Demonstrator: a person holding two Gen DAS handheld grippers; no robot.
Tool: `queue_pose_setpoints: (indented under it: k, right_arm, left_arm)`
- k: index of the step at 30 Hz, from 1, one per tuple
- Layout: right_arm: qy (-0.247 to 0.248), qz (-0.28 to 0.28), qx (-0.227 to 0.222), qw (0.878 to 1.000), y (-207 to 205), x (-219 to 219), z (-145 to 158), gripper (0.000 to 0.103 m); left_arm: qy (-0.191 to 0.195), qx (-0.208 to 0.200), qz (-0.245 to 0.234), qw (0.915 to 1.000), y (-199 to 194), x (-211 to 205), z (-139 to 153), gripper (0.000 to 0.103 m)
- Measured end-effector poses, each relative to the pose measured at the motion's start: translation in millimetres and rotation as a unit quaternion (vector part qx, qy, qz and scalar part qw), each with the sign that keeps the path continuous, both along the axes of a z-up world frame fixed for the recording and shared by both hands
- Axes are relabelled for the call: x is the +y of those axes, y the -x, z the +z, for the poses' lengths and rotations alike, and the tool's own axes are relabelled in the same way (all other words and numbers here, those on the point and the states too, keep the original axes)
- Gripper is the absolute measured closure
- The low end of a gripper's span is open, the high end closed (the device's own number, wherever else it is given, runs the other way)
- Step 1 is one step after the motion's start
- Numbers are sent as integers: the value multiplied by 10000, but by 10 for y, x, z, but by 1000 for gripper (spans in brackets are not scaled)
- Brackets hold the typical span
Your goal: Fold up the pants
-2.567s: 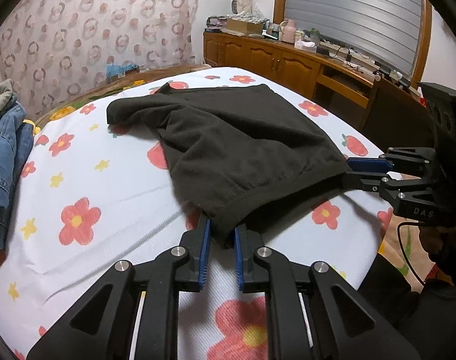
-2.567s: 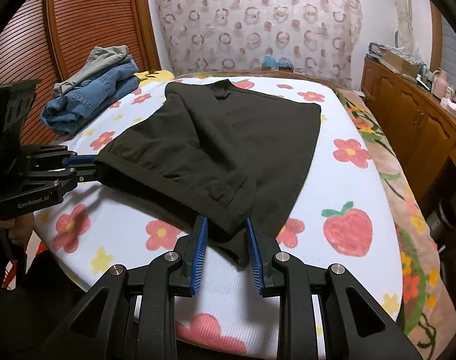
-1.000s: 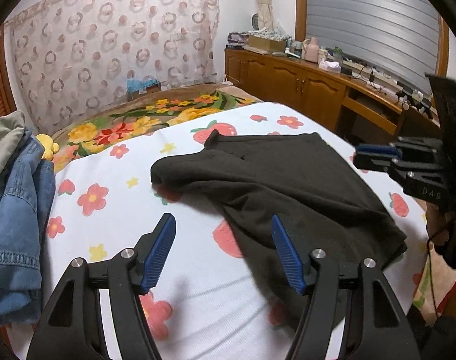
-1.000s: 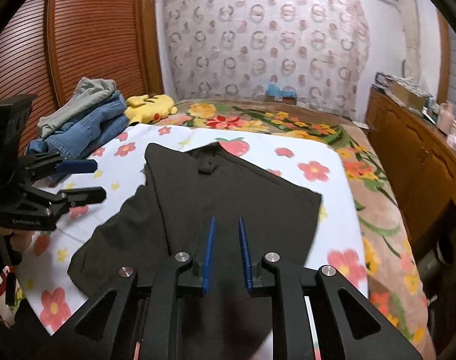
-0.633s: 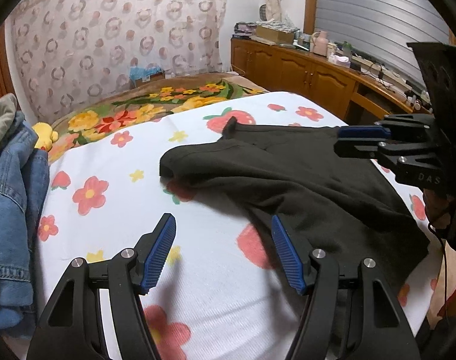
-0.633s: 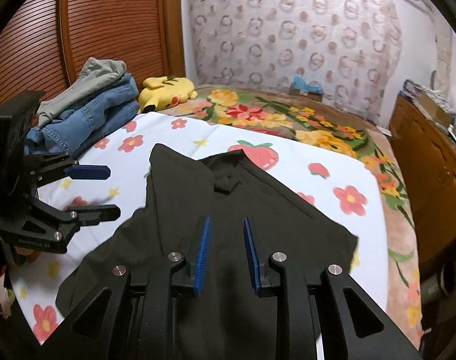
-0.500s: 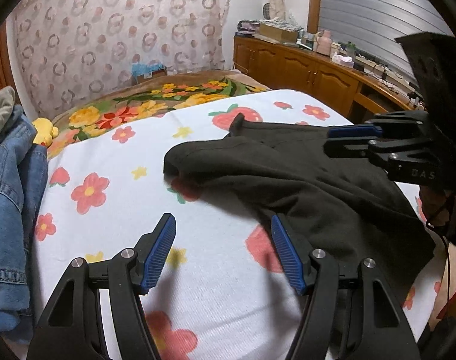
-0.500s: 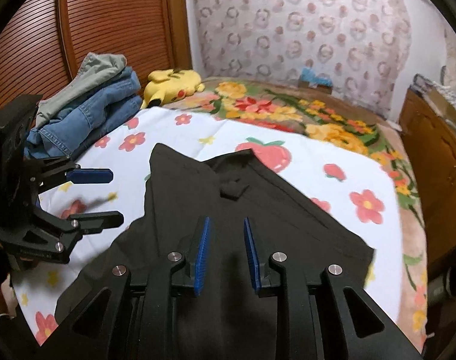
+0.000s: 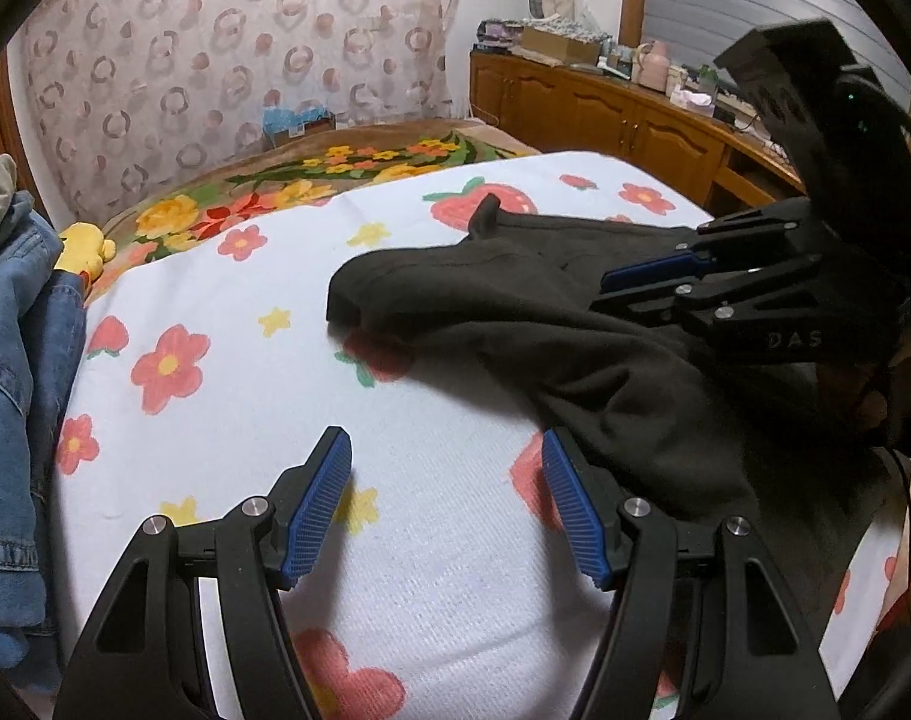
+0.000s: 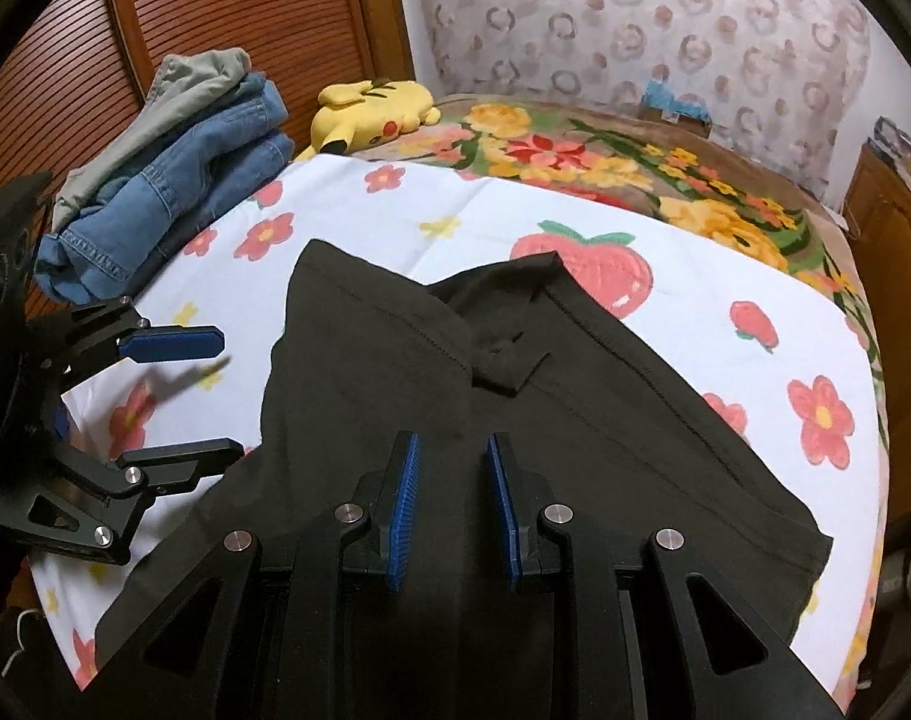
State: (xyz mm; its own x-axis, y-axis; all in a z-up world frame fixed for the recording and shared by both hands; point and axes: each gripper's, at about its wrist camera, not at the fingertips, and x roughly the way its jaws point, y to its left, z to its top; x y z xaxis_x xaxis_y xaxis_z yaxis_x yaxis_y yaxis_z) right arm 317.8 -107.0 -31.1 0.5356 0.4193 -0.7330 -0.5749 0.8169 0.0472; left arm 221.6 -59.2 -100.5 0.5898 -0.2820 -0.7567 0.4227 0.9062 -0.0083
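Pants (image 10: 515, 420): one black pair on bed (image 9: 227, 408). Left claw (image 9: 446, 501) spread wide, empty. Right claw (image 10: 453, 510) slightly parted, empty, above fabric.

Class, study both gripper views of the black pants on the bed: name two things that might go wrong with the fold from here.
The pants lie rumpled, one corner bunched near the left gripper, so the next fold may trap creases. The right gripper hovers over them with a narrow gap between its fingers and might pinch only the top layer. The jeans nearby limit spreading room.
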Motion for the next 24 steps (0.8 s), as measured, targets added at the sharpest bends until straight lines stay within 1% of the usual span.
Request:
queue_pose_setpoints:
  k: [1,2,3,4,5,8,11,16,18,22,24]
  right_arm:
    - [9,34,8,10000,4,10,0,83]
    - [-10,102,12,9999,10,24,0,94]
    - [-63,164,15,9998,29,30,11,94]
    - [-136,188,-6,9997,52,16,36,99]
    - [-205,209,-25,9996,72,-4,63,100]
    - [-376,175,-260,9988,178,-132,203,101]
    - [-454,-16,-485,9978,271,-320,325,101]
    - [-369,-581,-751,9948,442,-756,483,101]
    - [-250,-858,-798,9928,518,-913,506,101]
    - [-112,-1258,-675,9897,630,-1139,431,101]
    - [-21,-1443,-609,9876,639,-1178,357,94]
  left_arm:
    - [-52,-1,16,10000,-2,-16,-7,36]
    - [-72,6,-14,10000,3,-27,-14,36]
    - [-68,11,-51,10000,5,-35,-17,36]
    - [-83,-1,-55,10000,13,-42,-15,36]
    - [-92,-9,-44,9999,19,-36,-18,36]
    - [-89,-1,5,10000,17,-14,-27,36]
    - [-87,34,52,9999,3,1,-38,36]
    - [-74,85,94,9999,-12,24,-52,36]
    - [-69,89,90,9999,-16,18,-53,36]
    - [-92,79,72,9999,-18,7,-52,36]
    - [-107,74,67,9999,-20,10,-57,36]
